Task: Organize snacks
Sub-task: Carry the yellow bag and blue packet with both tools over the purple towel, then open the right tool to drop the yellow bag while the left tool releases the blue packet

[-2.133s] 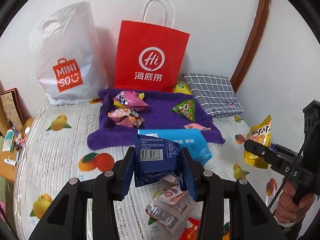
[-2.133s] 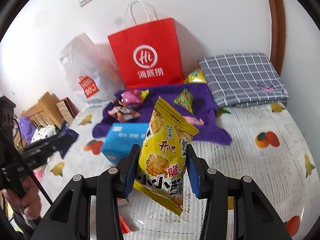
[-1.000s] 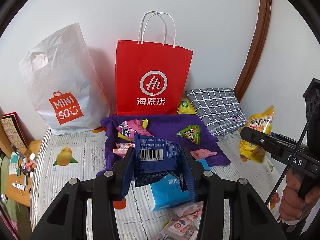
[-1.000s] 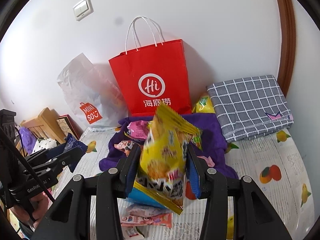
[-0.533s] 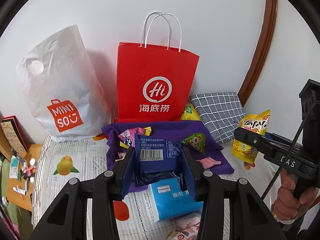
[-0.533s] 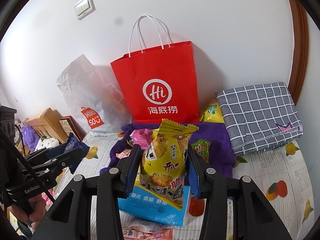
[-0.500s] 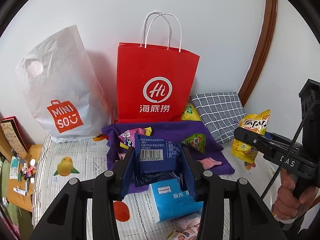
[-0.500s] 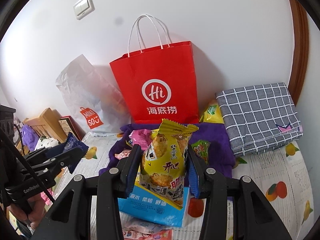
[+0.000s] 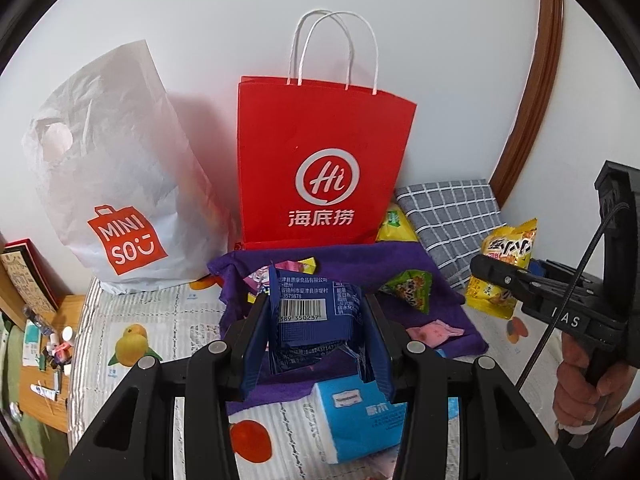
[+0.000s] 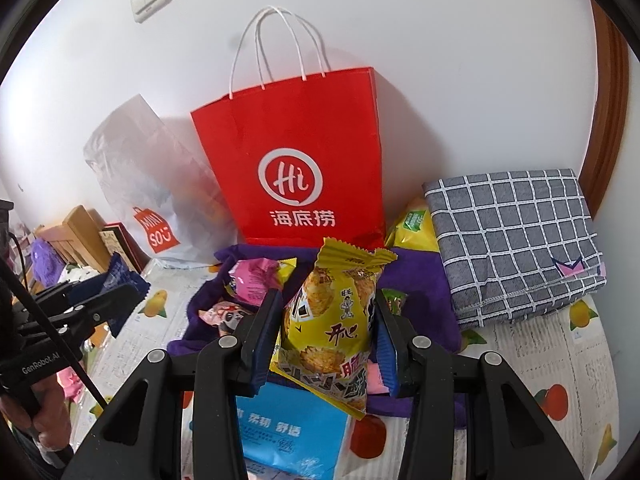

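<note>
Claws both grip: left claw [image 9: 316,336] pinches blue packet [image 9: 316,312]; right claw [image 10: 326,340] pinches yellow snack bag [image 10: 332,320].

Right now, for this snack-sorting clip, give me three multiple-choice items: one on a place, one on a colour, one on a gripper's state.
1. Where does the red paper bag stand?
A. Upright against the wall, behind the purple cloth
B. Flat on the grey checked cloth
C. In front of the blue tissue pack

2. What colour is the snack packet in the left gripper?
A. Yellow
B. Dark blue
C. Pink

3. What state is the right gripper in?
A. Open and empty
B. Shut on a yellow snack bag
C. Shut on the white plastic bag

Answers:
1 A: the bag rises at the wall, the purple cloth spread before its base.
2 B: a dark blue wrapper with a barcode sits between its pads.
3 B: both pads press the yellow bag's sides.
</note>
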Available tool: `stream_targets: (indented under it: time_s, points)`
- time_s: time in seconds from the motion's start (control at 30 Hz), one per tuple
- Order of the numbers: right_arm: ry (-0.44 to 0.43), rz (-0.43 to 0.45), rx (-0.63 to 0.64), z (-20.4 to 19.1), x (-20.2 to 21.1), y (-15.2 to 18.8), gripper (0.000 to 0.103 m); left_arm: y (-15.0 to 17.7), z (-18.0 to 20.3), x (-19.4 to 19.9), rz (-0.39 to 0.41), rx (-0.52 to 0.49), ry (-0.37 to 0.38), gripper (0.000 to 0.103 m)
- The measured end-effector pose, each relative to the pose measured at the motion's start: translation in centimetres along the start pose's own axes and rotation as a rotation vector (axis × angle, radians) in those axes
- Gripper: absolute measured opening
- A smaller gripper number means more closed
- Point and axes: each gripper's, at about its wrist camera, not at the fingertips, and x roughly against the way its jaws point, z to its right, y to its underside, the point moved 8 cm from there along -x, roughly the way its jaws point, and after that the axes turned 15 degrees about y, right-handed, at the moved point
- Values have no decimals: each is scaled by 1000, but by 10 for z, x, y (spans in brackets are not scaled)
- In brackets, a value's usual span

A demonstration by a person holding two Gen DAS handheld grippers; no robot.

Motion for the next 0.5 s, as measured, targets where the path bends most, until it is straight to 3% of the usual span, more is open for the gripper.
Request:
stream_targets:
  time_s: [0.5]
  points:
    - [44,-57,25,14,-38,14,43,5,-14,-31,-58,3,-5,43]
